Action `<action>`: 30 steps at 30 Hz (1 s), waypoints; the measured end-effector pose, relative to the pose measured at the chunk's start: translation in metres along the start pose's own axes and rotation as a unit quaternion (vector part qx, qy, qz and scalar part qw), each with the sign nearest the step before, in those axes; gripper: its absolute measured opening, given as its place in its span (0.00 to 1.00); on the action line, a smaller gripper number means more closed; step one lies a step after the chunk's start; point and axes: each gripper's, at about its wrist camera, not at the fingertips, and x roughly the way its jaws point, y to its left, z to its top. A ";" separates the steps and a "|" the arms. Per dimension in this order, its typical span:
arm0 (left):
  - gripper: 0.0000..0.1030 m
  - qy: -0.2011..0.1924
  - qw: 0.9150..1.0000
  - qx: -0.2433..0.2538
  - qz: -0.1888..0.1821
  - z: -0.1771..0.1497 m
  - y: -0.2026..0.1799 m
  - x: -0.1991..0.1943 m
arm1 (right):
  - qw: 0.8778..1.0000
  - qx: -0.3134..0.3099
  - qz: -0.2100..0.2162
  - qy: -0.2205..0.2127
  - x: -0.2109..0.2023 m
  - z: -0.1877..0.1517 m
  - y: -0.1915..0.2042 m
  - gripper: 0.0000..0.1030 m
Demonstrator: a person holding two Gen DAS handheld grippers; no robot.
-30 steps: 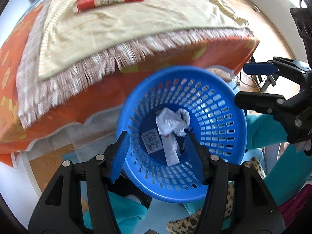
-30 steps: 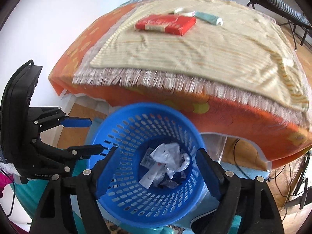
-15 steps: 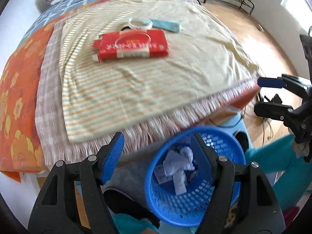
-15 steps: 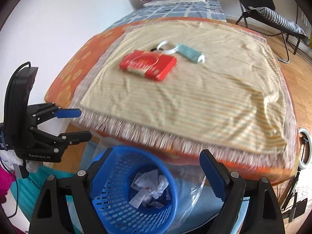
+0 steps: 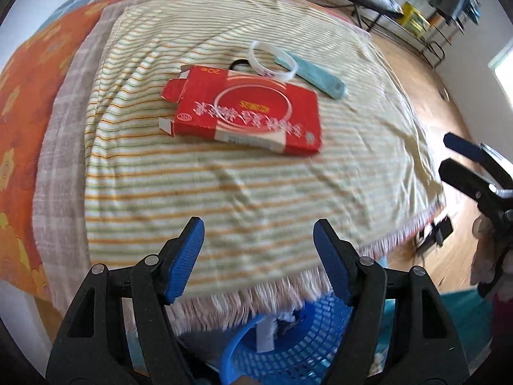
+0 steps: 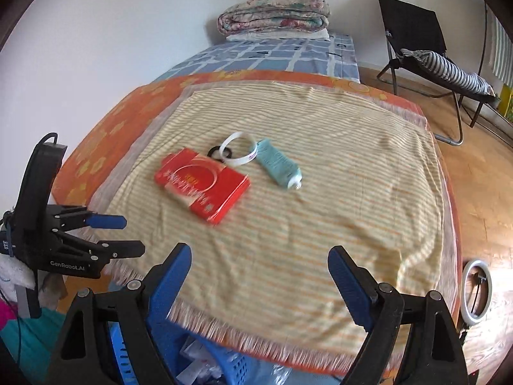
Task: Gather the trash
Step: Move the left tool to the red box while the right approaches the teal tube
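Jaws of both hand-held grippers stand apart and hold nothing. Below the left hand-held gripper [image 5: 258,256], at the near edge of the bed, the blue basket [image 5: 307,337] stands with crumpled paper [image 5: 266,333] inside; it also shows under the right hand-held gripper [image 6: 259,284], at the bottom of that view. Ahead of both hand-held grippers the striped fringed cloth [image 6: 320,224] covers the bed [image 6: 105,134]. Farther out on the cloth lies the red carton [image 5: 247,110], flat, with 1 end flap open. Just beyond it are a white ring [image 5: 272,64] and a small black ring [image 6: 221,152], and beside the white ring a pale teal tube [image 5: 317,73]. At the far end of the bed is a folded quilt [image 6: 272,12].
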 end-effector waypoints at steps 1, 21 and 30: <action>0.71 0.001 1.000 -0.007 -0.003 0.004 0.002 0.003 | 1.000 0.000 0.001 0.003 0.004 0.003 -0.002 0.86; 0.71 0.003 0.995 -0.102 -0.020 0.081 0.035 0.048 | 0.998 0.051 0.011 0.025 0.065 0.049 -0.046 0.85; 0.77 -0.027 0.994 -0.106 0.024 0.113 0.037 0.055 | 0.998 0.057 0.019 0.028 0.077 0.058 -0.049 0.82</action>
